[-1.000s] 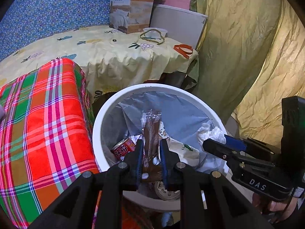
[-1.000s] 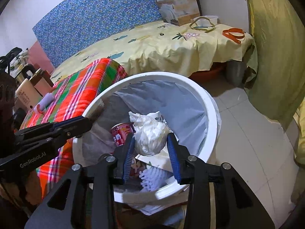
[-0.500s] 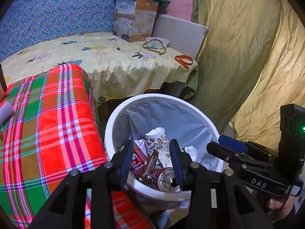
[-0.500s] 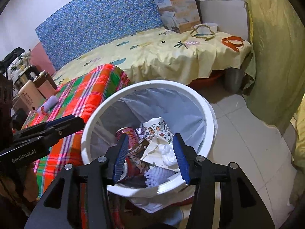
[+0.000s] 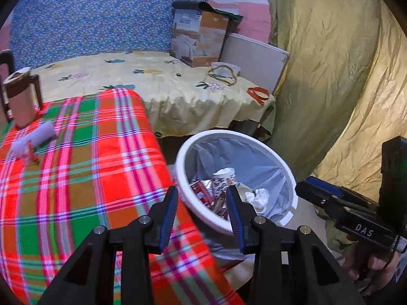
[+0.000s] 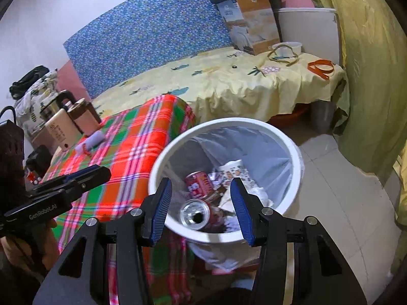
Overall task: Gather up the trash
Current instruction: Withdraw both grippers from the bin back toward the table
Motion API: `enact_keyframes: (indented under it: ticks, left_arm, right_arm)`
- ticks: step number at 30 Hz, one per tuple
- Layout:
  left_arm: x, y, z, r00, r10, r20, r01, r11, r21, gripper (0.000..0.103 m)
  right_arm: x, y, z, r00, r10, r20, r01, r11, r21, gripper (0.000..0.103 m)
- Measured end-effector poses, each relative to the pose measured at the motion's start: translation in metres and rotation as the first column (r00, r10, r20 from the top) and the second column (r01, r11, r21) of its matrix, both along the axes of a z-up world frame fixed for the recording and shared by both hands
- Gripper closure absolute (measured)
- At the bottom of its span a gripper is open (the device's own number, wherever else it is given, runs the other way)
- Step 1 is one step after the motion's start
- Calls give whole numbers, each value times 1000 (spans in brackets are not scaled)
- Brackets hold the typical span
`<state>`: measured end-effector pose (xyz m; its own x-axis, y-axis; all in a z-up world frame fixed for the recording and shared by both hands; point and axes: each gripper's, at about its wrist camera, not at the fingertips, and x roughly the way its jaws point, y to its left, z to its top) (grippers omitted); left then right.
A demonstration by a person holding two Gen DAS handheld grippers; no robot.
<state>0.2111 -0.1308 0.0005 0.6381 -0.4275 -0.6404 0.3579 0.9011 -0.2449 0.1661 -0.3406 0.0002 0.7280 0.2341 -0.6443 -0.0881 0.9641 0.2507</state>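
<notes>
A white trash bin [image 5: 254, 137] with a grey liner stands on the floor beside the plaid-covered table. Inside lie a patterned paper cup [image 5: 223, 175], crumpled white tissue [image 5: 259, 195] and red wrappers [image 5: 203, 193]. My left gripper [image 5: 202, 192] hangs open and empty over the bin's near-left rim. From the right wrist the bin [image 6: 244, 122] shows a red can [image 6: 199, 181], a second can [image 6: 194, 213] with its silver top up, and the cup [image 6: 236, 170]. My right gripper [image 6: 201, 181] is open above the bin's near rim, nothing between its fingers. Each gripper shows in the other's view, at the sides [image 5: 309, 186], [image 6: 99, 172].
A red and green plaid cloth [image 5: 89, 165] covers the table left of the bin, with a mug [image 5: 21, 96] and a small white roll [image 5: 35, 137] on it. Behind are a yellow-sheeted bed [image 5: 165, 86] and a cardboard box [image 5: 198, 40]. An olive curtain [image 5: 330, 76] hangs right; tiled floor [image 6: 343, 203].
The left gripper let go of a brown wrapper and the right of a white crumpled wad; both now lie in the bin. Both grippers opened, rose and drew back; the left swung towards the plaid cloth.
</notes>
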Motion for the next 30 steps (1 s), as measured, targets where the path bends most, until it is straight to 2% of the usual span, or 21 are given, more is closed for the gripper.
enact_keyframes:
  ticks: [15, 30]
  left_arm:
    - [-41, 49, 4, 993, 110, 48, -112, 993, 34, 62]
    - [-51, 94, 6, 979, 193, 65, -196, 980, 40, 62]
  right_arm:
    - [-11, 48, 4, 988, 154, 0, -154, 988, -10, 53]
    - [-12, 96, 18, 963, 267, 40, -267, 964, -16, 53]
